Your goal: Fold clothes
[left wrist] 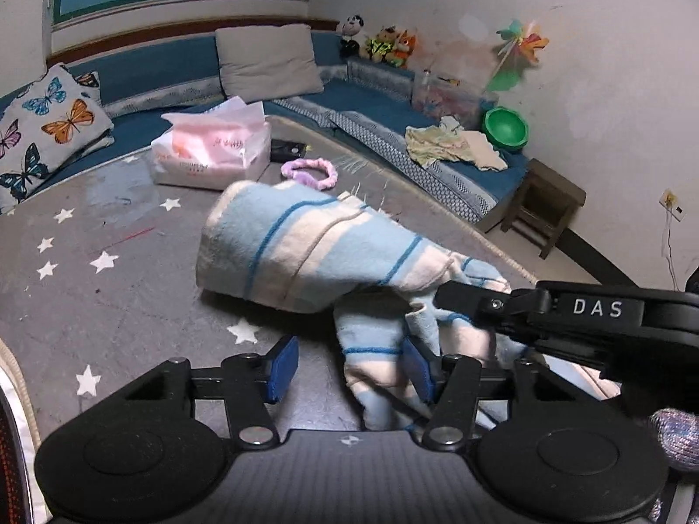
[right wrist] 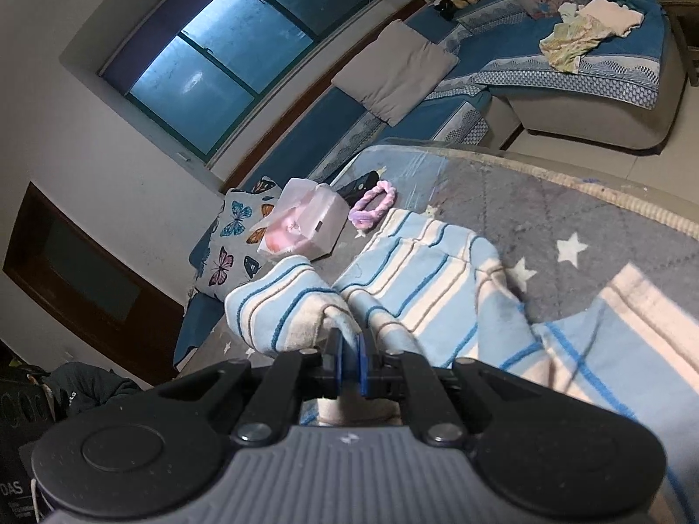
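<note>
Near middle of grey star-patterned rug (left wrist: 109, 305), striped blue-and-cream garment (left wrist: 306, 253) bunched, part lifted. Right gripper (right wrist: 348, 364) clamped on garment fold, jaws together on cloth. Left gripper (left wrist: 349, 369) half apart; cloth against right-hand pad, left-hand pad bare, no squeeze visible. Toward rug's far edge: tissue pack (left wrist: 214, 148), pink hair band (left wrist: 308, 171).

Star-patterned rug (left wrist: 87, 305) (grey) bears striped garment (left wrist: 306, 249).

dim indoor light, soft shadows, strong fisheye bending, dark corners
</note>
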### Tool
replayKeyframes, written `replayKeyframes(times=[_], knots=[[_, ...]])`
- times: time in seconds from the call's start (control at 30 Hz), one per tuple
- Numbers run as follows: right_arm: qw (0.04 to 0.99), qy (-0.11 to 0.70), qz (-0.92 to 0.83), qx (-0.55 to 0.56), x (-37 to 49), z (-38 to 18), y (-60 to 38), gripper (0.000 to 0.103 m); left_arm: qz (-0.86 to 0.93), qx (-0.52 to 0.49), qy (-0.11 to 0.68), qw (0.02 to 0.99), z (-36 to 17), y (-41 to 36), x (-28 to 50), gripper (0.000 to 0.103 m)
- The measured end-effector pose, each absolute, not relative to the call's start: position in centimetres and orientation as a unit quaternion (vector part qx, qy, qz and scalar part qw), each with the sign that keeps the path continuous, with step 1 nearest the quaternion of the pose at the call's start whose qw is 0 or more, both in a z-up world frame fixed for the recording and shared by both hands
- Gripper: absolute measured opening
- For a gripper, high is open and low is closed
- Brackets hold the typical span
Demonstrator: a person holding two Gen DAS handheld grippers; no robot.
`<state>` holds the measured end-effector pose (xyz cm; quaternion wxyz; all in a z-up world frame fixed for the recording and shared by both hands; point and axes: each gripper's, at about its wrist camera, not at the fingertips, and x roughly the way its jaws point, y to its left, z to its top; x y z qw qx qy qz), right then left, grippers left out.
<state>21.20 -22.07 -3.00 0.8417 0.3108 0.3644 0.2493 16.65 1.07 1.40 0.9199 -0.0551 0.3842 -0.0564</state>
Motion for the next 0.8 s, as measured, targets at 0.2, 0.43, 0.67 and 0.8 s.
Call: replayKeyframes(times=[0.2,0.43,0.67,0.8], knots=[[0.841,0.362,0.253,0.313,21.2,-3.1,-22.0,0.007,-0.063,-0.107,0.388,0.913,1.4,2.1,16.9,0.055],[0.842,0.36,0.257,0.31,21.1,-3.3,-22.2,0.016,-0.066,-0.078,0.364,0.926,1.8,2.0,16.5,0.085],[0.849,0.355,0.259,0.293,20.9,-3.0,-21.8,0.023,-0.063,-0.085,0.361,0.927,1.8,2.6,16.4,0.1],[0.853,0.35,0.257,0.29,20.6,-2.8,-22.0,0.041,-0.067,-0.1,0.355,0.927,1.7,3.3,16.1,0.099]])
